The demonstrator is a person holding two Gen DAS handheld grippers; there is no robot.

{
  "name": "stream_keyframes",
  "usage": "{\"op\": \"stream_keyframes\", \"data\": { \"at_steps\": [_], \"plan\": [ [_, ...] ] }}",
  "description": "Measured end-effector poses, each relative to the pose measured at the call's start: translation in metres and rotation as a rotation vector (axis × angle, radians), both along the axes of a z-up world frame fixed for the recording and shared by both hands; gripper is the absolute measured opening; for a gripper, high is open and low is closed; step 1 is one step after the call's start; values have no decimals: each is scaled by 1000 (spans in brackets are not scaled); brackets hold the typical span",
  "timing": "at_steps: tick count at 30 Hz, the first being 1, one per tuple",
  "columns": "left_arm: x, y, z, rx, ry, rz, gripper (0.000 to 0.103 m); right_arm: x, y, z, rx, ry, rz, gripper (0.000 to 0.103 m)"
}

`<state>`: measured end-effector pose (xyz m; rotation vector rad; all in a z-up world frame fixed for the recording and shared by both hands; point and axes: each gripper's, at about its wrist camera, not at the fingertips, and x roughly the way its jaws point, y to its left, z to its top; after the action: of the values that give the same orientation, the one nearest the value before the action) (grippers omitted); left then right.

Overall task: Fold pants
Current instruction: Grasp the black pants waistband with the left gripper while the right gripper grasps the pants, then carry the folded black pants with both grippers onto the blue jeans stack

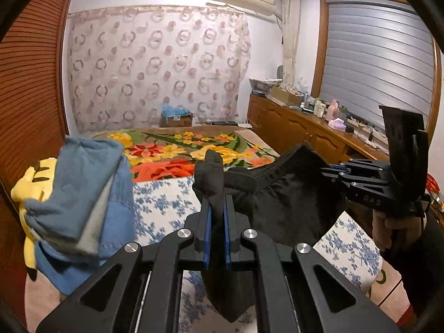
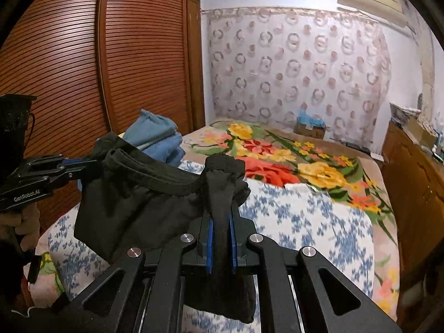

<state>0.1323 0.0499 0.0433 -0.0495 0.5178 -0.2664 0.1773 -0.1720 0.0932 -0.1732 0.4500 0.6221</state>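
Black pants [image 1: 288, 202] hang in the air above the bed, held by the waistband at two spots. My left gripper [image 1: 217, 208] is shut on one end of the waistband, with cloth bunched between its blue pads. My right gripper [image 2: 221, 216] is shut on the other end; the pants [image 2: 133, 202] stretch from it to the left gripper [image 2: 80, 163] at the left of the right wrist view. The right gripper [image 1: 333, 170] also shows in the left wrist view, at the right. The pant legs hang down out of sight.
The bed has a blue-flowered white cover [image 2: 305, 222] and a bright floral blanket [image 1: 177, 152]. A stack of folded blue clothes [image 1: 83, 194] lies on the left by a yellow plush [image 1: 30, 183]. A louvred wooden wardrobe [image 2: 83, 69] stands left, a wooden sideboard [image 1: 305, 127] right.
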Motion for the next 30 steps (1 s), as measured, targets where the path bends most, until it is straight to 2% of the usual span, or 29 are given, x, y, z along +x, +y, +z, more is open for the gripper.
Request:
{"op": "stream_keyframes", "data": {
  "at_steps": [12,22,30],
  "plan": [
    [9,26,22,-9,-26,36,8,57,24,14,7,-16,79,9],
    [17,84,36,-23,-46,179,8,108,70,36,-14,-101,192,9],
    [20,123,34,-37,-64,282,8,146,115,38,-47,-140,266,9]
  ]
}}
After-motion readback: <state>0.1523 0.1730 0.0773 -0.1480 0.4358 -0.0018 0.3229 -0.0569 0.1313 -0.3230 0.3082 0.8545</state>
